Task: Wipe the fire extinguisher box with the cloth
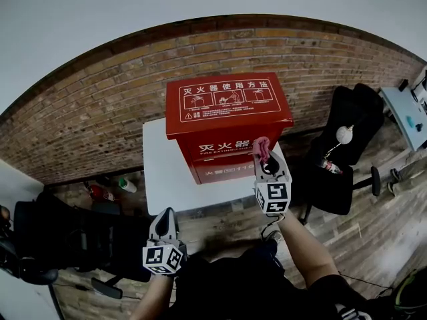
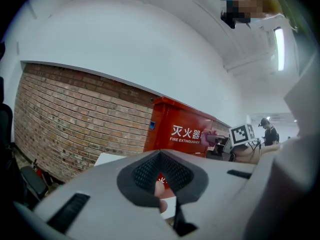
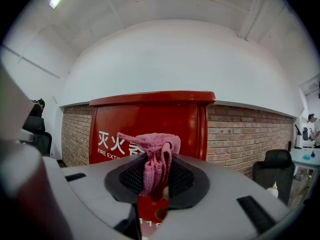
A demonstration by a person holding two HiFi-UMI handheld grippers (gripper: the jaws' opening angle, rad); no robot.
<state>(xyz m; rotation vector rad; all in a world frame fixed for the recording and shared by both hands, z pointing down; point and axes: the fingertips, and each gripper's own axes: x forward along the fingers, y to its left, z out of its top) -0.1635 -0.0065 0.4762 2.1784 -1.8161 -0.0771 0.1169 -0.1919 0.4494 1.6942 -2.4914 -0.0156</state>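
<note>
The red fire extinguisher box (image 1: 227, 125) with white lettering stands on a white table (image 1: 163, 179) against the brick wall. My right gripper (image 1: 265, 153) is shut on a pink cloth (image 1: 261, 148), held at the lower right of the box's front face. In the right gripper view the pink cloth (image 3: 155, 164) hangs bunched between the jaws, the red box (image 3: 150, 119) just behind it. My left gripper (image 1: 165, 220) is shut with nothing in it, low and back from the table's front edge. In the left gripper view the box (image 2: 180, 131) lies ahead to the right.
A black office chair (image 1: 347, 145) stands right of the table, with a desk (image 1: 407, 112) beyond it. Another black chair (image 1: 73, 239) is at the lower left. A small red extinguisher (image 1: 100, 192) and a bottle (image 1: 127, 184) lie on the floor by the wall.
</note>
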